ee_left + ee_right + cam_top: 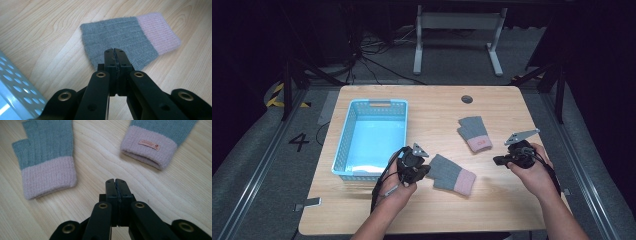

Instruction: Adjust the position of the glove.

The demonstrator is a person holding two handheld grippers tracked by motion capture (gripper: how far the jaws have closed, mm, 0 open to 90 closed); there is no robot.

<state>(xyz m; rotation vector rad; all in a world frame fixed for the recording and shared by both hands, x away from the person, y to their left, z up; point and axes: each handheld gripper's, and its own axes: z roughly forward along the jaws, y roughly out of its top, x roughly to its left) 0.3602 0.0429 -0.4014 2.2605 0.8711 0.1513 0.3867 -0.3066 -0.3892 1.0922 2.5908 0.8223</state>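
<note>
Left gripper (pixel 424 172) hovers at the near glove's (pixel 452 173) grey end, jaws together, empty. Right gripper (pixel 498 160) jaws together, empty, near the far glove (pixel 474 133); blue basket (pixel 343 145) at left

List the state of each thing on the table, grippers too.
left gripper: shut, empty, over the near glove's grey end.
right gripper: shut, empty, above bare wood.
near glove: flat on the table, not gripped.
far glove: flat, label up, untouched.
blue basket: upright, nothing inside.
</note>
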